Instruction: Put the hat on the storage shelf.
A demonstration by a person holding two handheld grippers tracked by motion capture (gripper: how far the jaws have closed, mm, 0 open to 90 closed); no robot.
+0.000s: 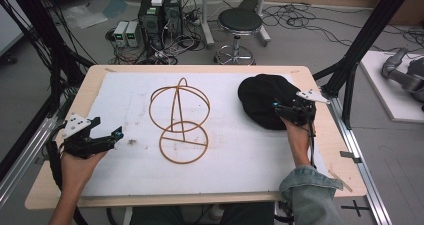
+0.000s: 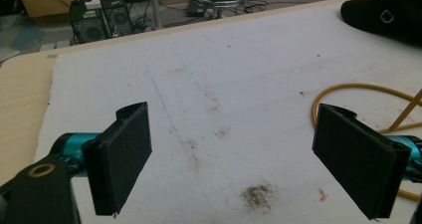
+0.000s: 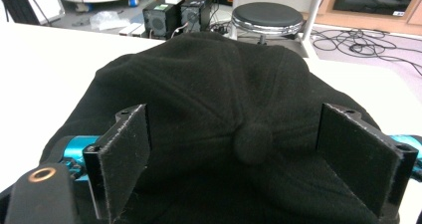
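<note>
The right gripper is held in the person's right hand at the near edge of a black cap. Its two black jaws stand wide apart, gripping nothing. In the right gripper view the cap lies directly ahead of and between the jaws, with its round top button about midway between them. The jaws seem to rest on or just above the fabric; which one cannot be told. The cap is soft, matte and black, sewn from panels whose seams meet at the button. No brand, label or writing can be read on it.

To the left of that gripper, well apart, a wire stand of thin tan rod sits on the white mat: a flat ring at the bottom, with crossed hoops rising from it.

Farther left, the left gripper is held in the left hand near the mat's left edge. Its jaws are also spread wide with nothing between them, hovering over bare, stained mat. In its own view, part of the wire stand curves just beyond its right jaw, and the cap lies far ahead to the right, showing a small metal ring.

The mat covers a pale wooden table. Beyond the table stand a black stool and computer boxes among cables on the floor.
</note>
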